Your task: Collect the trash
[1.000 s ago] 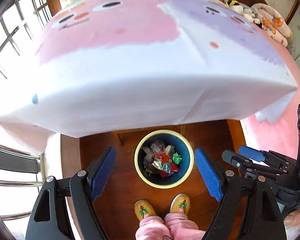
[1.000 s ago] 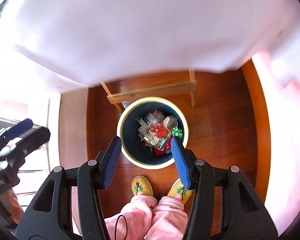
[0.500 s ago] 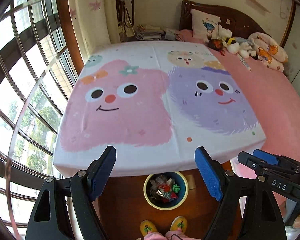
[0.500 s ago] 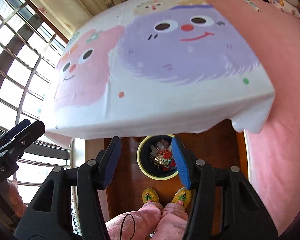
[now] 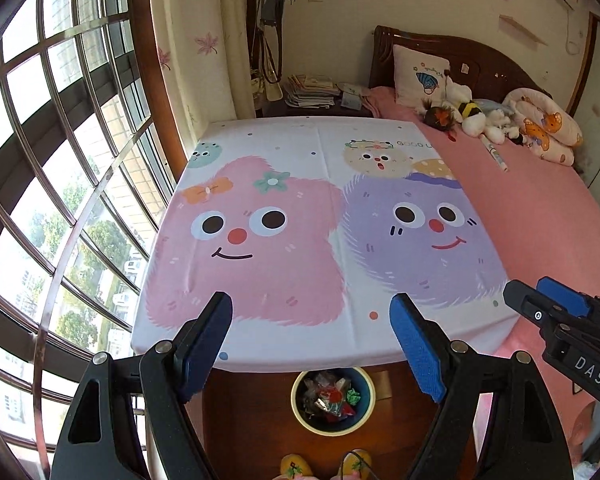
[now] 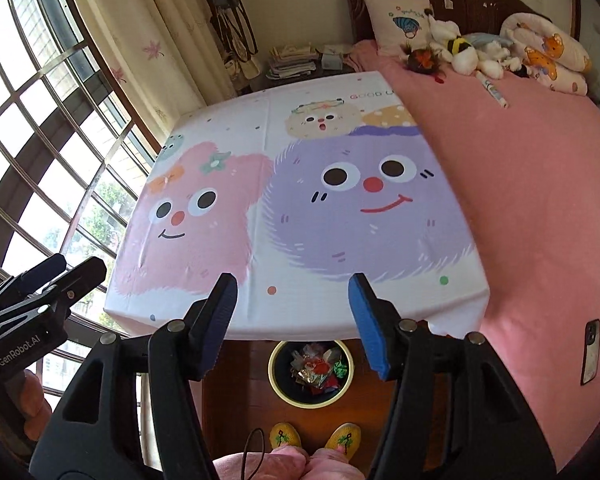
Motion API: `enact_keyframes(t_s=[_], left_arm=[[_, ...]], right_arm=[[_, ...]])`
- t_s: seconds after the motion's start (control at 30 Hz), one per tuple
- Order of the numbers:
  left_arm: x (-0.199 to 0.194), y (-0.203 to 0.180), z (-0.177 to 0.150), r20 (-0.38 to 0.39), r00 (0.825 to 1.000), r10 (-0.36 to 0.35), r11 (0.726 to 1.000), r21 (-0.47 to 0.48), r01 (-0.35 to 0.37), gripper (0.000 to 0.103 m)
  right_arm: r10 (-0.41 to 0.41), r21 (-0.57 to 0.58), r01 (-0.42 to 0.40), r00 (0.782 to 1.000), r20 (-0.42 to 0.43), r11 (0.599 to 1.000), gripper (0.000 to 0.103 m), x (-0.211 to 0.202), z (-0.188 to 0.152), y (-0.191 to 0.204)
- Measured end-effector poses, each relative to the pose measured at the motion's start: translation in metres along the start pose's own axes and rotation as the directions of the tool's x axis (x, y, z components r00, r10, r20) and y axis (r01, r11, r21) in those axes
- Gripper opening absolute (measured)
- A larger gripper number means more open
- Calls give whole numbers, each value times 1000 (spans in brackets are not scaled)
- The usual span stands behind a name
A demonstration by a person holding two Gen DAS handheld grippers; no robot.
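Left gripper (image 5: 311, 334) and right gripper (image 6: 291, 312) both released, nothing between jaws, right's just been widening; bin (image 5: 333, 400) of wrappers (image 5: 330, 394) sits on wooden floor (image 5: 252, 420) below tablecloth (image 5: 284, 240) edge, beyond yellow slippers (image 6: 285, 435).

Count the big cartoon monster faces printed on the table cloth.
2. A pink monster on the cloth's window side and a purple monster on its bed side. Smaller faces sit along the far edge; nothing appears to cover the cloth.
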State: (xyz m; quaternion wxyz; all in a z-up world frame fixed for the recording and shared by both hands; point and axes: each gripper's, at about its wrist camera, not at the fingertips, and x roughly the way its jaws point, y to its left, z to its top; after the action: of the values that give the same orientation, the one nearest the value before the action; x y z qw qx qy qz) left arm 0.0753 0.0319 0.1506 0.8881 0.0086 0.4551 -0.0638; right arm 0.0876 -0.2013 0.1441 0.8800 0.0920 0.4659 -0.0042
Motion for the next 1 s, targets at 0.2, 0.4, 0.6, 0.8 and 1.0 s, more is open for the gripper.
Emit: enact_keyframes(t_s=[0.2,0.4,0.6,0.8,1.0], left_arm=[[16,-4,-21,-21,1000,17,1000,0,-17,82],[17,-5,-26,4,1000,21,1000,-1,-21,82],[15,-2,-32,11,1000,22,1000,-15,-22,82],[15,-5,-37,-1,1000,15,1000,-13,-15,82],[16,-7,-42,-16,1000,15,1000,-23,-15,82]], right_arm=[[-40,-58,41,999,29,997,55,0,-13,12],[-32,-58,32,999,10,998,55,12,-24,15],[-31,-67,31,999,8,997,55,15,-30,18],[-32,-77,32,999,8,997,55,15,-31,19],[-26,-114,27,1000,7,993,55,15,-36,21]])
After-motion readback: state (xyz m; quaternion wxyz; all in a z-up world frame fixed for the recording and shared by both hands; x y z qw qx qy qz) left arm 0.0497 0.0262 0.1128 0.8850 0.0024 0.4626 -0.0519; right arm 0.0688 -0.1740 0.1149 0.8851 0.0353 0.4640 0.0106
